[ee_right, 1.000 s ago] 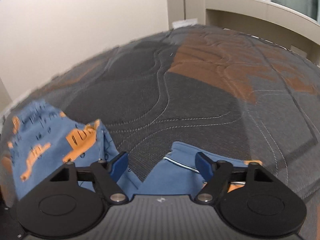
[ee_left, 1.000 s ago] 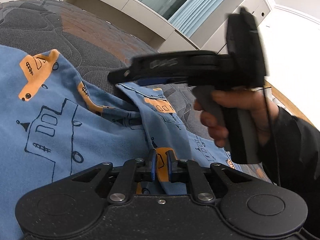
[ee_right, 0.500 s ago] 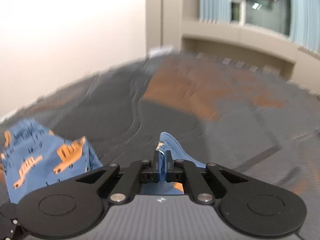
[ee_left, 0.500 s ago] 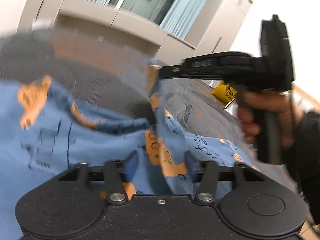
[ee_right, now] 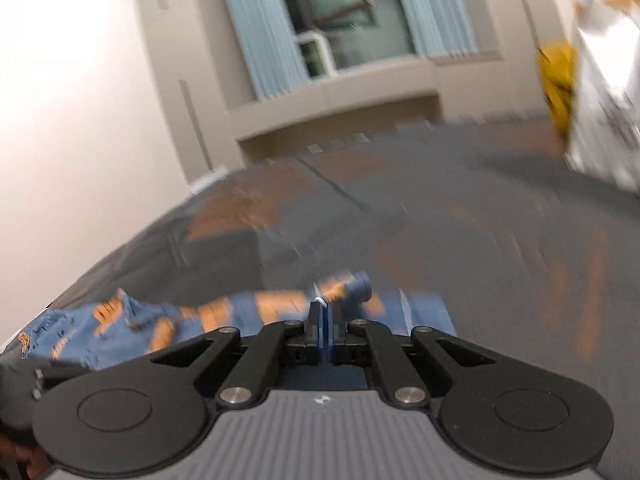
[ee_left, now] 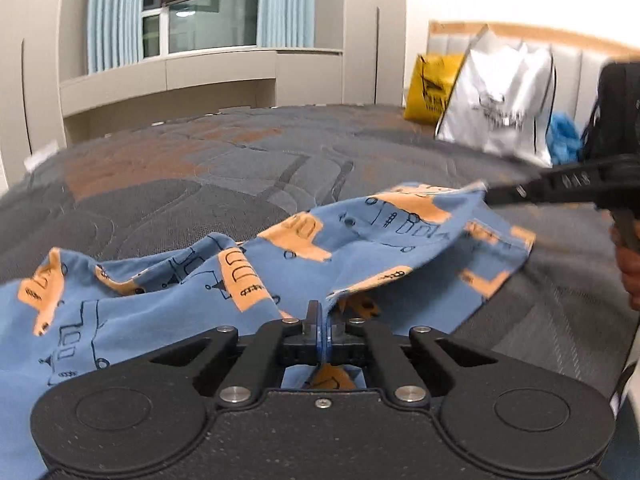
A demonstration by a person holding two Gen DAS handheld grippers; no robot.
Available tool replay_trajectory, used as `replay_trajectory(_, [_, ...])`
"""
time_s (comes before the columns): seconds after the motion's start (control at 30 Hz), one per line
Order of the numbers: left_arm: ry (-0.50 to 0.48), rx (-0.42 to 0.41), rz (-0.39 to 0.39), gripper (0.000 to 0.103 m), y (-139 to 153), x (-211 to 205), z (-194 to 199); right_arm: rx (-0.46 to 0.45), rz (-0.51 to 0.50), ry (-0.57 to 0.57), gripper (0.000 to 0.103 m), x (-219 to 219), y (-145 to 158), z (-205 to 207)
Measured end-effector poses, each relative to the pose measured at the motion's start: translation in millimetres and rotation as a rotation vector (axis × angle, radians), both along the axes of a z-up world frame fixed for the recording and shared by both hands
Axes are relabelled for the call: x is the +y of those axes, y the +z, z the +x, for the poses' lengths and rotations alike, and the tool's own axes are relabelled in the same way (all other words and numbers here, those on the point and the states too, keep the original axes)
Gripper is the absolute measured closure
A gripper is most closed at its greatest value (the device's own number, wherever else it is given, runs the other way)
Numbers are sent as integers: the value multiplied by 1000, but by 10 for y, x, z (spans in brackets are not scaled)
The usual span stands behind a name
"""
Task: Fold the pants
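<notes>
Blue pants (ee_left: pixel 168 292) with orange truck prints lie partly on the grey quilted bed (ee_left: pixel 180 200). My left gripper (ee_left: pixel 322 316) is shut on an edge of the pants near the camera. My right gripper (ee_left: pixel 490 196) comes in from the right in the left wrist view, shut on another edge and holding it above the bed, so the cloth hangs stretched between the two. In the blurred right wrist view the right gripper (ee_right: pixel 322 312) is shut on the pants (ee_right: pixel 224 312), which trail off to the left.
A white bag (ee_left: pixel 500 96), a yellow bag (ee_left: pixel 430 84) and something blue (ee_left: pixel 564 140) stand against the headboard at the far right. Beige cabinets and a curtained window (ee_left: pixel 192 12) lie beyond the bed. A white wall is at the left.
The right gripper closed on the pants edge, lifted it and carried it right. The left gripper opened, then shut again on the cloth. Both views swung up toward the window.
</notes>
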State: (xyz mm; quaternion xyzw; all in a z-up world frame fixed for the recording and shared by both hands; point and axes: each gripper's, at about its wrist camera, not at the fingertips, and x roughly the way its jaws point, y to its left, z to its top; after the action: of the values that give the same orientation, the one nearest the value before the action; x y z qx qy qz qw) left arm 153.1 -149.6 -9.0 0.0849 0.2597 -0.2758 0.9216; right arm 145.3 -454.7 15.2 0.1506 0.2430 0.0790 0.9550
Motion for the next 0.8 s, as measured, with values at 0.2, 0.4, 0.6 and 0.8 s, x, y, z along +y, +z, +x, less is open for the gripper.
replay_trajectory(0.2, [19,5,53,102,-28,-39,-55,64,62,4,84,-217,-306,-234])
replay_trajectory(0.4, [57,15,42,102,-67,-68,-70,38,44,45,57,-314,-176,-6])
replay_trajectory(0.6, [71,10,50,102,-62,-111,-90,136,-12,132,57,-186,-202,738])
replay_trajectory(0.8, [77,-6,33,103,18,-123,-112,148,0,176,95,-123,-248,917])
